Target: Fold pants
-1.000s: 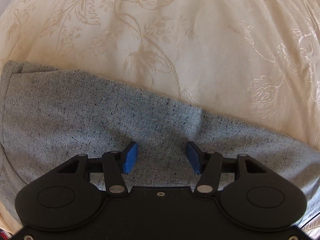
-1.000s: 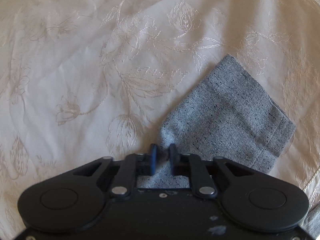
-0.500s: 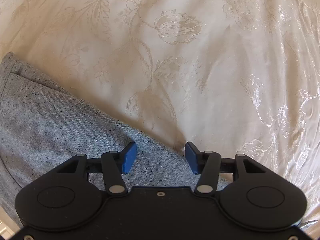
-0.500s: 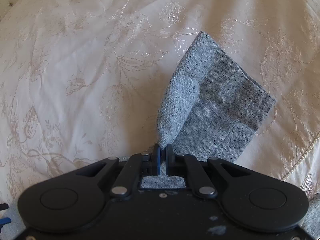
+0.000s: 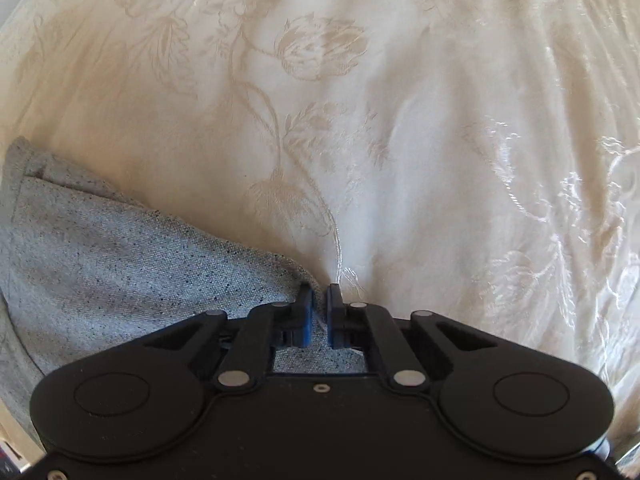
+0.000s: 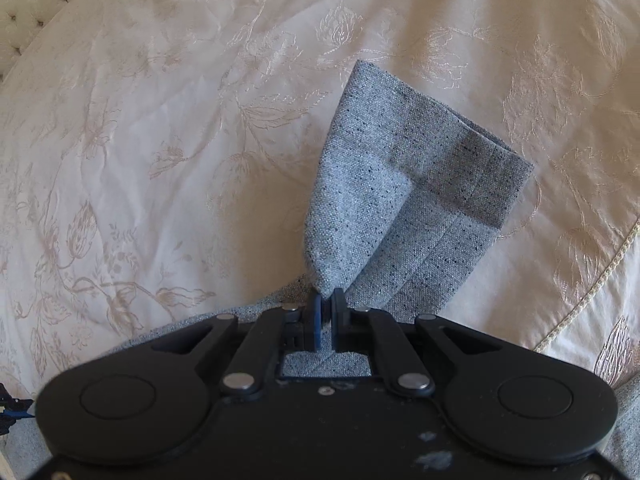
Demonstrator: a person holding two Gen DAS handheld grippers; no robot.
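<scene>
Grey speckled pants (image 5: 120,264) lie on a cream floral bedspread (image 5: 360,120). In the left wrist view my left gripper (image 5: 318,294) is shut on the pants' upper edge, with the cloth spreading away to the left. In the right wrist view my right gripper (image 6: 327,300) is shut on the pants' leg end (image 6: 400,184) and holds it lifted off the bedspread (image 6: 160,140); the hemmed cuff (image 6: 480,184) hangs folded over to the right. More of the grey cloth runs under the gripper body.
The bedspread covers the whole surface around the pants. A corded seam (image 6: 592,284) marks its edge at the right in the right wrist view. A tufted headboard (image 6: 24,4) shows at the top left there.
My left gripper slid right to the pants' edge and closed on it. My right gripper, still shut on the leg end, has lifted it higher, so the cuff hangs and folds over.
</scene>
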